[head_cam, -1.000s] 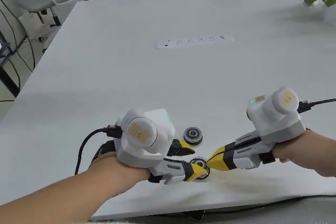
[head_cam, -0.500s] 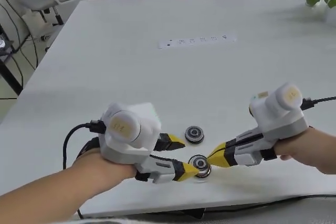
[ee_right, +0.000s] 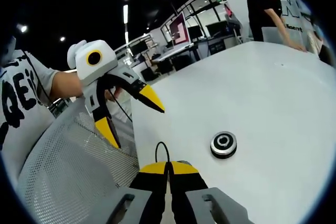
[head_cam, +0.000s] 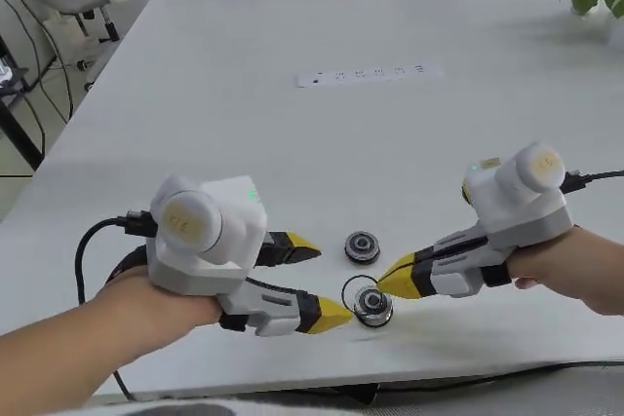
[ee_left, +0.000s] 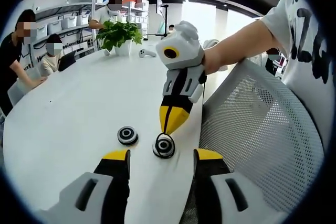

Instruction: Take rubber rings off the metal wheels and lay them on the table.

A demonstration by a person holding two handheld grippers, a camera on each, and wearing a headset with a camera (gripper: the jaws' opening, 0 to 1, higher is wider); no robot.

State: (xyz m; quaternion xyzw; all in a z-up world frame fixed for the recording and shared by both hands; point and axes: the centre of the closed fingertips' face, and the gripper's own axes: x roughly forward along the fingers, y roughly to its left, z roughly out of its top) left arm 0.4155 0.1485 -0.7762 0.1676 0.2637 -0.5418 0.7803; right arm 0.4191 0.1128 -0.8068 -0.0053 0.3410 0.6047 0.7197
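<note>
- Noted right gripper (head_cam: pixel 387 286) clamped tight on a thin black rubber ring (head_cam: pixel 344 288). In the right gripper view, loop standing up out of the pinched tips.
- Placed ring right over the near metal wheel (head_cam: pixel 372 308), by the table's front edge. Cannot tell whether it is fully free of the wheel or caught on one side.
- Found left gripper (head_cam: pixel 320 281) spread wide and holding nothing, jaws to either side of the near wheel in the left gripper view and apart from it.
- Logged far metal wheel (head_cam: pixel 362 246) just beyond, flat on the white table (head_cam: pixel 292 143), with a dark band around its rim. Judge its ring on.
- Saw no ring lying loose on the table.
- Judge progress early: first ring mid-peel, not yet laid down.
- Left to do: draw ring clear, set it on bare table, then strip the far wheel.
</note>
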